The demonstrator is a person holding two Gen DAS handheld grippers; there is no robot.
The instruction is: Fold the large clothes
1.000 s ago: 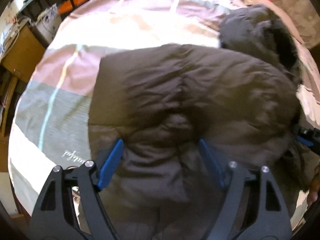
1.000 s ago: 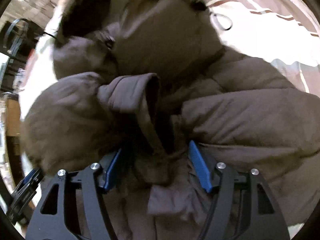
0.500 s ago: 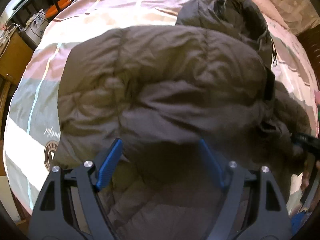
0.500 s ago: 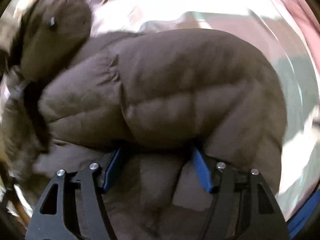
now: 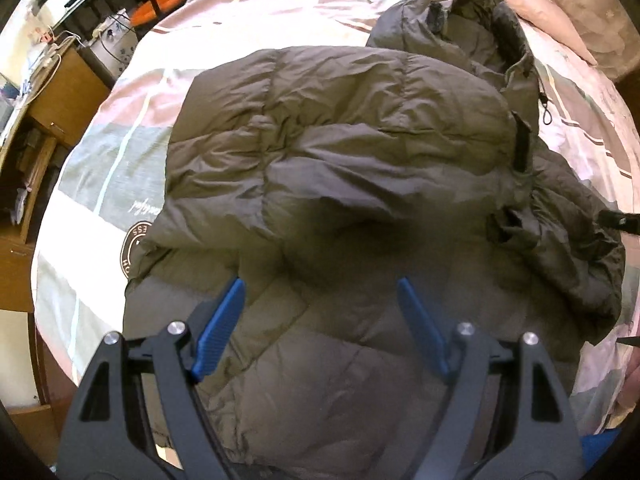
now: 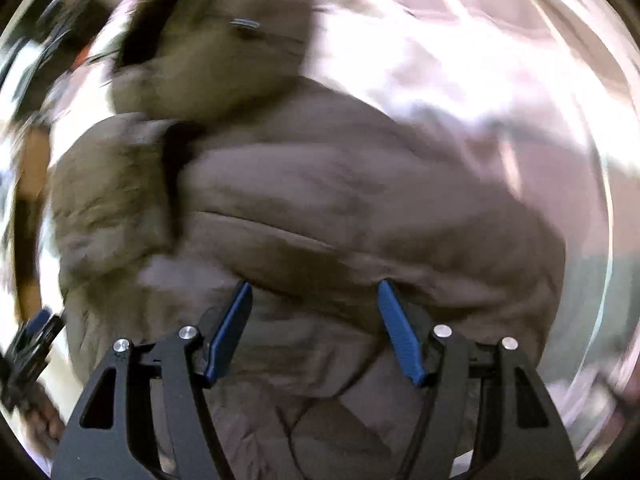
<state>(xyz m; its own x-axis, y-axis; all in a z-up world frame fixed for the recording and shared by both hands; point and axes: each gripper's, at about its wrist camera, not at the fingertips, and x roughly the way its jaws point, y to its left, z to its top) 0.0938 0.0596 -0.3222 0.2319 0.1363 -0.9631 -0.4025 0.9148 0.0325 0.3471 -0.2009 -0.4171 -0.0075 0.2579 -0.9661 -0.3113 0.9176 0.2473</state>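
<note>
A grey-brown puffer jacket (image 5: pixel 340 152) lies on the bed, its lower part folded up over its body, its hood (image 5: pixel 472 20) at the far end. My left gripper (image 5: pixel 320 292) is open and empty, just above the jacket's near fold. My right gripper (image 6: pixel 314 292) is open and empty over the same jacket (image 6: pixel 320 200), seen blurred, with the hood (image 6: pixel 224 48) at the upper left. The right gripper's tip shows at the right edge of the left wrist view (image 5: pixel 620 222).
The bed cover (image 5: pixel 104 168) has pink, grey and white stripes. A wooden desk (image 5: pixel 52 92) and a white appliance (image 5: pixel 112 44) stand left of the bed. A pink pillow (image 5: pixel 552 20) lies at the head. The left gripper shows at the lower left in the right wrist view (image 6: pixel 32 340).
Both grippers have let go of the jacket and drawn back from it. The jacket's lower part now lies folded over its body. The right wrist view is swinging.
</note>
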